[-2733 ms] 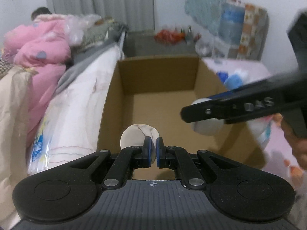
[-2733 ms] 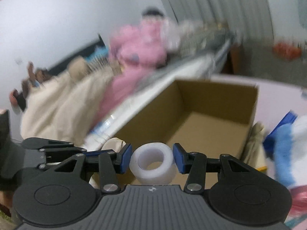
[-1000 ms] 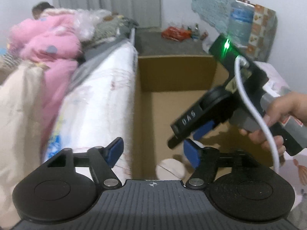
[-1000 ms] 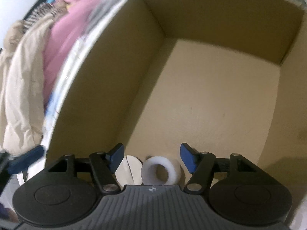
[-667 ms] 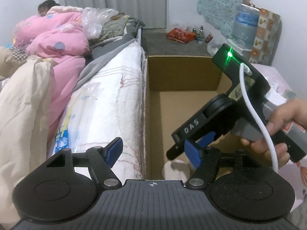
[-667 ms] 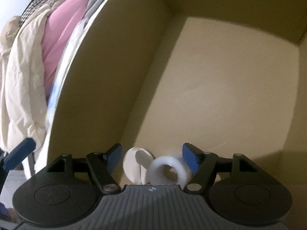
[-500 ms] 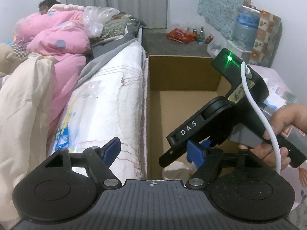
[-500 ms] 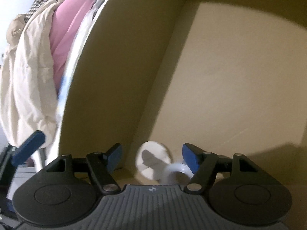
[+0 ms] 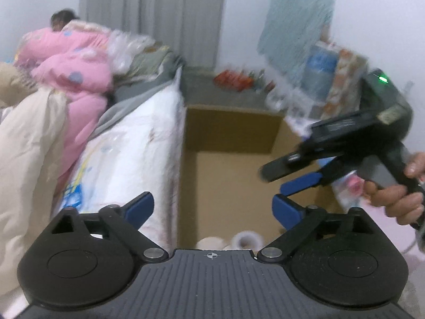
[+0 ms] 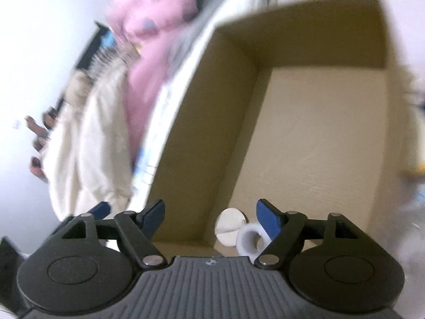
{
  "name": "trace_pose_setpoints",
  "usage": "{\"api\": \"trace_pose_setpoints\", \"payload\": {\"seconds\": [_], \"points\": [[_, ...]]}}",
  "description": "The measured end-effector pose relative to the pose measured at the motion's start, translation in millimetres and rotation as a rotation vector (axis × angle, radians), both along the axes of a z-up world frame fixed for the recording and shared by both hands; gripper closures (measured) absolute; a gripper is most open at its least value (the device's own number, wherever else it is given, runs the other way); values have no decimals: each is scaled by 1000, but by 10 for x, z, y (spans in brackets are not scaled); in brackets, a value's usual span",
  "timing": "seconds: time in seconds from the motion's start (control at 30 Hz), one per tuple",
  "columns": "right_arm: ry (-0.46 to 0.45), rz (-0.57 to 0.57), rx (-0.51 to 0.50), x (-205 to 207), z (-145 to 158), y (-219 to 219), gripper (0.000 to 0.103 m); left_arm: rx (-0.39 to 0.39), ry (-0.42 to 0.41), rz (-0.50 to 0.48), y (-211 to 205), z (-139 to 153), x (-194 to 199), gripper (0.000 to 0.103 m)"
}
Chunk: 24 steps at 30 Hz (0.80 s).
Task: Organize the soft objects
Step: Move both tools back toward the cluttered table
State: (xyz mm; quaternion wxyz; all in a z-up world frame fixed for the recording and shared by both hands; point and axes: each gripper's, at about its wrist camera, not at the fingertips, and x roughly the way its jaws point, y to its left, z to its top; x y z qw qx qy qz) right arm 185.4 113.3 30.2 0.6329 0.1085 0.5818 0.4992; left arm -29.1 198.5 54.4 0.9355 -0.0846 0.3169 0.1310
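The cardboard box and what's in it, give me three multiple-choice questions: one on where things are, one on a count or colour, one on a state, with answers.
1. Where do the two round pieces lie?
A. On the bed
B. On the box floor, at its near end
C. In the fingers

2. How many round pieces are in the cardboard box?
A. Two
B. Four
C. None

3. How are the right gripper's fingers?
A. Shut on the ring
B. Spread, holding nothing
C. Out of view

Answers: 1 B, the white ring and flat disc sit on the cardboard floor. 2 A, only those two show. 3 B, the blue pads stand apart, having just opened further, the ring below them.
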Motion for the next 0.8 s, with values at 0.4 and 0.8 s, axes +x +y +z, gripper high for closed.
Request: {"api": "trace_pose_setpoints", "payload": {"seconds": [0.4, 0.8], "points": [[-333, -397, 319, -646, 501, -2613, 7, 16, -224, -259, -729, 43, -253, 2], [-255, -571, 276, -590, -360, -3399, 24, -12, -181, -407, -1623, -197, 150, 10]]}}
